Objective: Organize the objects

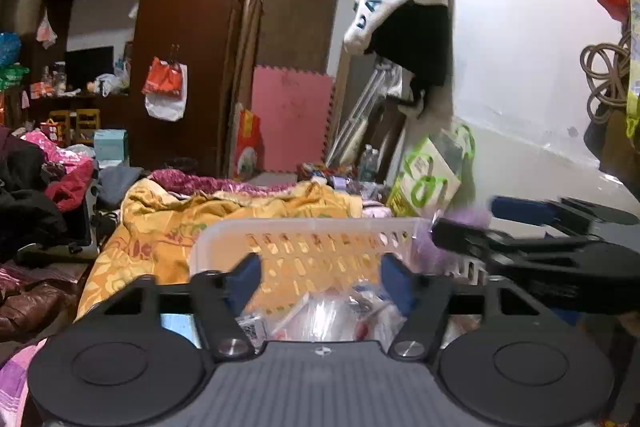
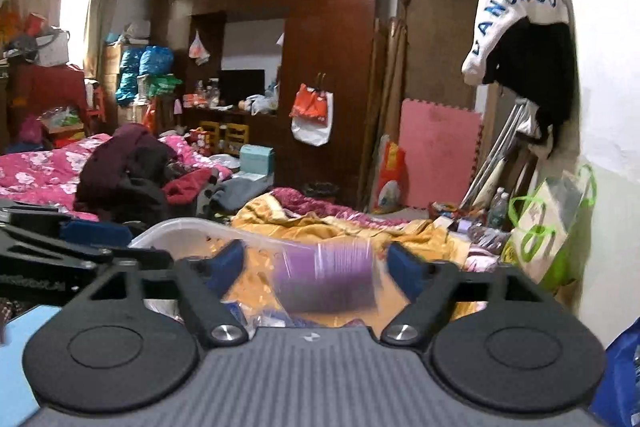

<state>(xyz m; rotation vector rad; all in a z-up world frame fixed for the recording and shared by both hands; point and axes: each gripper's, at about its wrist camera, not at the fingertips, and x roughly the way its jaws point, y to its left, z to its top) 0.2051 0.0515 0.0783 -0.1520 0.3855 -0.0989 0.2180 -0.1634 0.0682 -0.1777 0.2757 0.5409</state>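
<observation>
A clear plastic basket (image 1: 312, 227) sits on the yellow bedspread (image 1: 168, 227) and holds several small clear packets (image 1: 332, 319). My left gripper (image 1: 320, 279) is open above the basket's near side, empty. My right gripper (image 2: 316, 267) is open; a purple packet in clear wrap (image 2: 326, 275) is blurred between its spread fingers, over the basket (image 2: 192, 233). The fingers do not touch it. The right gripper also shows in the left wrist view (image 1: 460, 223), with the purple packet (image 1: 464, 215) at its tips. The left gripper shows at the left of the right wrist view (image 2: 96, 231).
The bed carries a yellow quilt (image 2: 360, 227) and piled clothes (image 2: 132, 171). A green-and-white bag (image 2: 548, 223) leans on the white wall at right. A dark wardrobe (image 2: 320, 47) and a pink foam mat (image 2: 436, 151) stand behind the bed.
</observation>
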